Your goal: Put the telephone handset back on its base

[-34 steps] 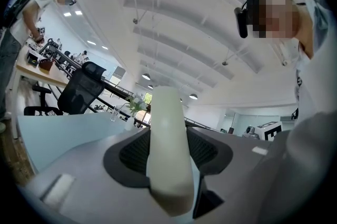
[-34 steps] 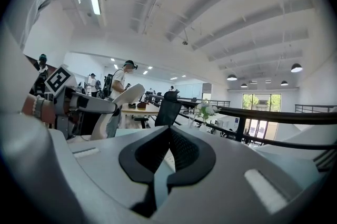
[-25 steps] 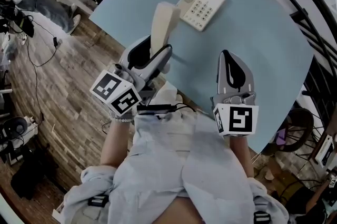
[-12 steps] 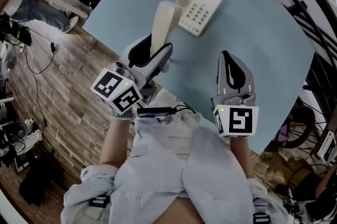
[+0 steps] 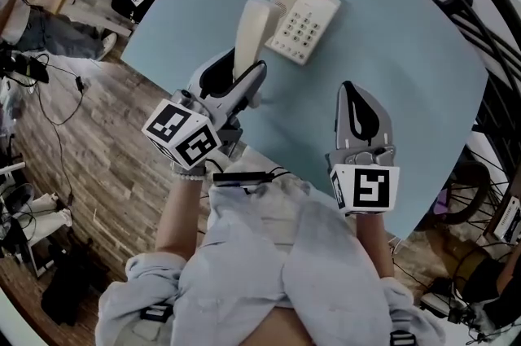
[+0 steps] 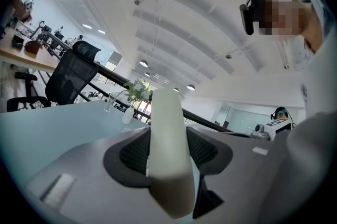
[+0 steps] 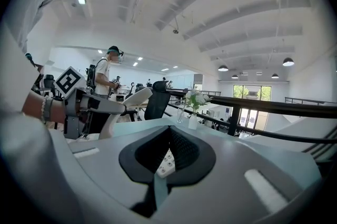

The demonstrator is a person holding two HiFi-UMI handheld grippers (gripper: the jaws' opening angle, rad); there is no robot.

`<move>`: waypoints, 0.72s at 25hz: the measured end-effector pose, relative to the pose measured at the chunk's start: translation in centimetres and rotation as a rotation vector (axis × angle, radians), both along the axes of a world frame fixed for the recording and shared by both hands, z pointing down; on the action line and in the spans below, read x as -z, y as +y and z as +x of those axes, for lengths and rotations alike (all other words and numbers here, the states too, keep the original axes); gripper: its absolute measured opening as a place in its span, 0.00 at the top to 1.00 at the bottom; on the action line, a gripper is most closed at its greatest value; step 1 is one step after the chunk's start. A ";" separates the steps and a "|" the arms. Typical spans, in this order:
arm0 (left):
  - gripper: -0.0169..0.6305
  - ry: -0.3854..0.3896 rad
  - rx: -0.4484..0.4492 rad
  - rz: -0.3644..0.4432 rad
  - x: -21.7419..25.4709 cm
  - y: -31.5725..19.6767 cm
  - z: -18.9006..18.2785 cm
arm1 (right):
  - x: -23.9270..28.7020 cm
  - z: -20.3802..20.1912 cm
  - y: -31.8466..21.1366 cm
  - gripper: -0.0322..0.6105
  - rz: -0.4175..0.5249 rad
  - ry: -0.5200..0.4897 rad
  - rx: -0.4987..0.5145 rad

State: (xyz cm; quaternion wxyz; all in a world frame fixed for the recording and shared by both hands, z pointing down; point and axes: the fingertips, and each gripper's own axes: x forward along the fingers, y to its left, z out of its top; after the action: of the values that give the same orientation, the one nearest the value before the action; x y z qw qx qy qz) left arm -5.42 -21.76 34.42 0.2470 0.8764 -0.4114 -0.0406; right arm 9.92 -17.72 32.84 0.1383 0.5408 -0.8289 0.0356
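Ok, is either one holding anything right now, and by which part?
The left hand-held gripper is clamped on the telephone handset near one end, and the rest sticks out past the jaws. The right hand-held gripper is shut on nothing.

No readable text; telephone base (image 5: 303, 17) key print illegible.

Left gripper (image 5: 244, 80): grey shell, black ribbed pads, black-and-white square-marker cube.
Right gripper (image 5: 352, 96): matching grey shell, black pads, marker cube.
Cable (image 5: 244, 176): thin, black.
Wrist: beaded bracelet (image 5: 189, 173).
Clothing: pale grey-blue shirt (image 5: 269, 255), black buckles (image 5: 155, 310).
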 end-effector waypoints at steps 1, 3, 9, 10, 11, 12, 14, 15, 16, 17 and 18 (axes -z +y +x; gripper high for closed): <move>0.65 -0.001 -0.004 -0.001 -0.2 -0.4 0.0 | -0.1 0.0 -0.2 0.94 -0.003 0.000 -0.003; 0.65 0.004 -0.011 0.004 -0.5 -1.3 0.1 | -0.3 0.0 -0.7 0.94 -0.009 0.001 -0.009; 0.65 0.005 -0.022 -0.012 -1.7 -3.9 0.0 | -1.0 0.0 -2.2 0.94 -0.030 0.005 -0.027; 0.65 0.002 -0.024 -0.015 -1.9 -4.3 0.0 | -1.2 0.0 -2.4 0.94 -0.032 0.006 -0.029; 0.65 0.000 -0.027 -0.018 -2.1 -4.7 0.0 | -1.3 0.0 -2.7 0.94 -0.035 0.007 -0.032; 0.65 -0.002 -0.028 -0.022 -2.4 -5.1 0.0 | -1.4 0.0 -2.9 0.94 -0.038 0.008 -0.034; 0.65 -0.003 -0.031 -0.029 -2.9 -5.9 0.1 | -1.7 0.0 -3.3 0.94 -0.043 0.009 -0.038; 0.65 -0.003 -0.032 -0.034 -3.1 -6.3 0.1 | -1.8 0.0 -3.5 0.94 -0.044 0.009 -0.040; 0.65 -0.004 -0.034 -0.038 -3.4 -6.7 0.1 | -1.9 0.0 -3.7 0.94 -0.046 0.009 -0.042; 0.65 -0.005 -0.035 -0.042 -3.6 -7.0 0.2 | -2.0 0.0 -3.9 0.94 -0.048 0.009 -0.044; 0.65 -0.008 -0.036 -0.047 -3.9 -7.4 0.2 | -2.1 0.0 -4.0 0.94 -0.051 0.010 -0.046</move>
State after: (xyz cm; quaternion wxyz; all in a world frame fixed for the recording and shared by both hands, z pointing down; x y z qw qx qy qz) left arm -5.21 -29.13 38.31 0.2665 0.8779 -0.3972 -0.0231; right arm 9.94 -21.74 34.95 0.1553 0.5563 -0.8143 0.0571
